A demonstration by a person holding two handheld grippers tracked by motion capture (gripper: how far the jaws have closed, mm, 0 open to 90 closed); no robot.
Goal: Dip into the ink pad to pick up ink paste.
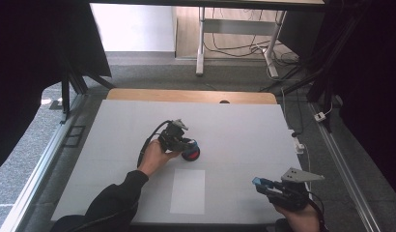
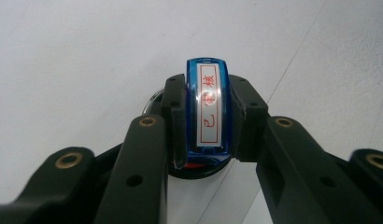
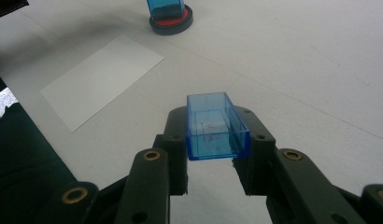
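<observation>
On the white table (image 1: 244, 125), the left gripper (image 1: 182, 143) sits near the centre, held by the person's left hand (image 1: 155, 155), whose dark sleeve (image 1: 114, 203) comes in from 7 o'clock. In the left gripper view its 2 jaws are pinched on the flat sides of a blue stamp (image 2: 208, 107), which carries a white label with red characters on top. The stamp's lower end rests in a round black ink pad (image 1: 191, 153) with a red centre, seen just below the stamp in the left gripper view.

The right gripper (image 1: 264, 185) is at 5 o'clock on the table, near the front edge, held by the right hand (image 1: 300, 217), with a grey three-cornered plate (image 1: 300, 175) on top. Its 2 jaws clamp a clear blue cap (image 3: 214, 125), an open box with its hollow side up.

A white sheet of paper (image 1: 188, 191) lies flat between the 2 grippers, toward 6 o'clock, apart from the ink pad. In the right gripper view the paper lies at 10 o'clock and the ink pad at 12 o'clock.
</observation>
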